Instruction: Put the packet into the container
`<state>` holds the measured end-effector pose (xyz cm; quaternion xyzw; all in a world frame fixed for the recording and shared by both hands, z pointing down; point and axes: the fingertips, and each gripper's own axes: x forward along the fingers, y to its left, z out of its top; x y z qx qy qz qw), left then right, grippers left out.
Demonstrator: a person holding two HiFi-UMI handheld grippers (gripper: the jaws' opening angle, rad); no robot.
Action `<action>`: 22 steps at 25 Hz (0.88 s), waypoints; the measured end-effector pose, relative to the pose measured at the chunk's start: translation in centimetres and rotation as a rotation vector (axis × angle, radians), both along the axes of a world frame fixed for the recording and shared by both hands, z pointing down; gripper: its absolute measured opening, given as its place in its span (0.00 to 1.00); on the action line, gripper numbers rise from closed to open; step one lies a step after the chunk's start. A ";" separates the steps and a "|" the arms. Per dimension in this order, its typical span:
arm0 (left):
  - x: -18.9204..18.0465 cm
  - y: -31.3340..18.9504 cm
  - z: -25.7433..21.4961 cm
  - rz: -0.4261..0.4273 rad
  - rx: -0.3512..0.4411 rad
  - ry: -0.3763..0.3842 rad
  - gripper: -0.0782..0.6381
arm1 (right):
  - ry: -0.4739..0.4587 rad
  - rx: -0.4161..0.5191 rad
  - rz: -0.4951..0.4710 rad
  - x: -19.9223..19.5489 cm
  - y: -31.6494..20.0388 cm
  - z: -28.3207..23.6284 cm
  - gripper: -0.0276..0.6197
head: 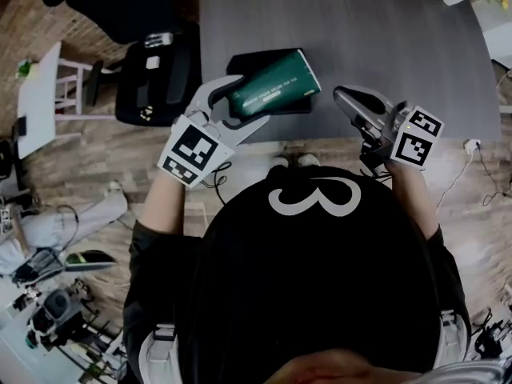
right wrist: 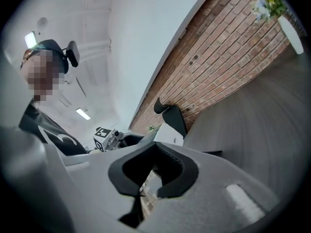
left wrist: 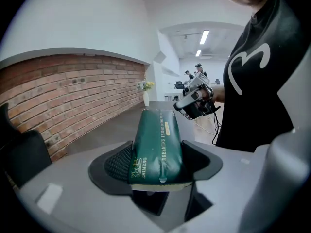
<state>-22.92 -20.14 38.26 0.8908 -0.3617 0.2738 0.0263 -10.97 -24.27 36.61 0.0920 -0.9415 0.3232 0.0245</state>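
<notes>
Left gripper (head: 248,101) clamps a green packet (head: 276,82) over a grey table (head: 384,38); right gripper (head: 342,94) beside it, closed, empty. Brick wall (left wrist: 73,91) beyond.

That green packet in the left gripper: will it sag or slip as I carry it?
Probably soft: the green packet looks puffy and rounded, bulging between the pads of the left gripper. It is held near one end, so the far end may droop a little. Its glossy film could slide; move gently.
</notes>
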 end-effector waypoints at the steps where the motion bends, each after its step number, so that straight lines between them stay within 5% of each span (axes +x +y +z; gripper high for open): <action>1: 0.0 -0.3 0.3 0.027 -0.007 -0.007 0.59 | 0.005 -0.004 0.016 0.1 0.0 0.1 0.05; 9: -0.9 -1.6 3.6 0.236 -0.054 -0.029 0.59 | 0.025 -0.030 0.183 1.0 0.1 1.6 0.05; 22: -0.3 -2.5 8.5 0.379 -0.102 -0.039 0.58 | 0.043 -0.071 0.349 2.7 2.9 4.0 0.05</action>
